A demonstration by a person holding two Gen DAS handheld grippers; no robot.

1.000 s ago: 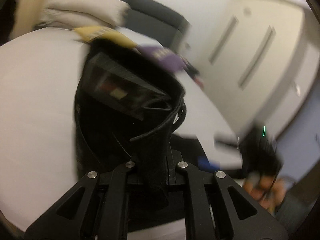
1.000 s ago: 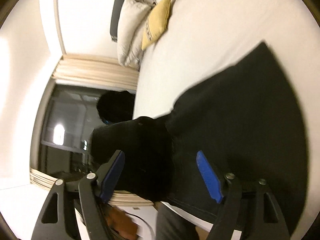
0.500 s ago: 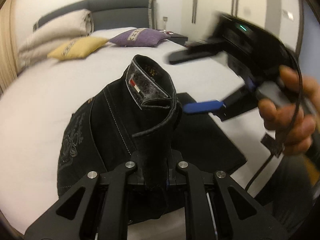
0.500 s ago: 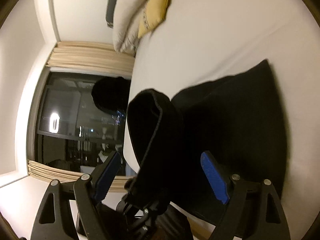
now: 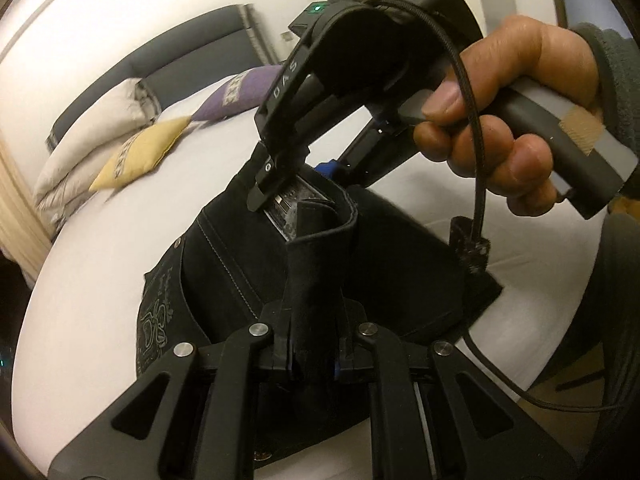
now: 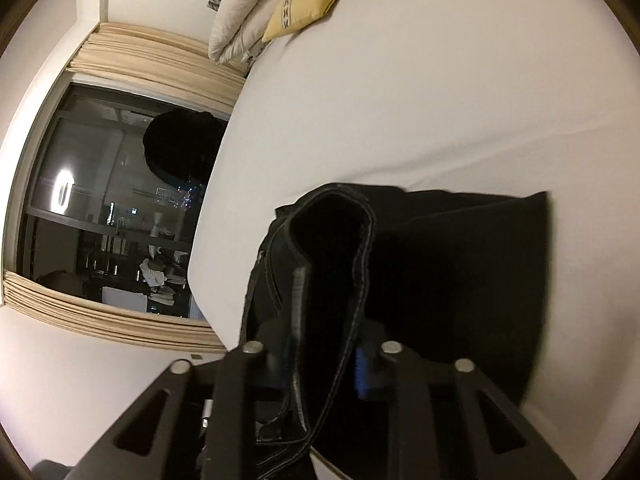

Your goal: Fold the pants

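Observation:
The black pants [image 5: 248, 264] lie partly folded on the white bed [image 5: 80, 264], with pale stitching and a label inside the waistband. My left gripper [image 5: 312, 344] is shut on the raised waistband. In the left wrist view my right gripper [image 5: 304, 176], held by a hand [image 5: 504, 128], grips the far part of the same waistband. In the right wrist view my right gripper [image 6: 324, 356] is shut on the waistband of the pants [image 6: 460, 264], which loops up between the fingers.
A yellow cushion [image 5: 140, 152], a purple cushion [image 5: 240, 96] and white pillows [image 5: 88, 144] lie at the grey headboard [image 5: 188, 44]. A dark window [image 6: 104, 208] with beige curtains stands beyond the bed's edge. A cable [image 5: 472, 152] hangs from the right gripper.
My right gripper has come in over the pants and shut on the waistband; it was open before. My left gripper has kept its hold on the waistband.

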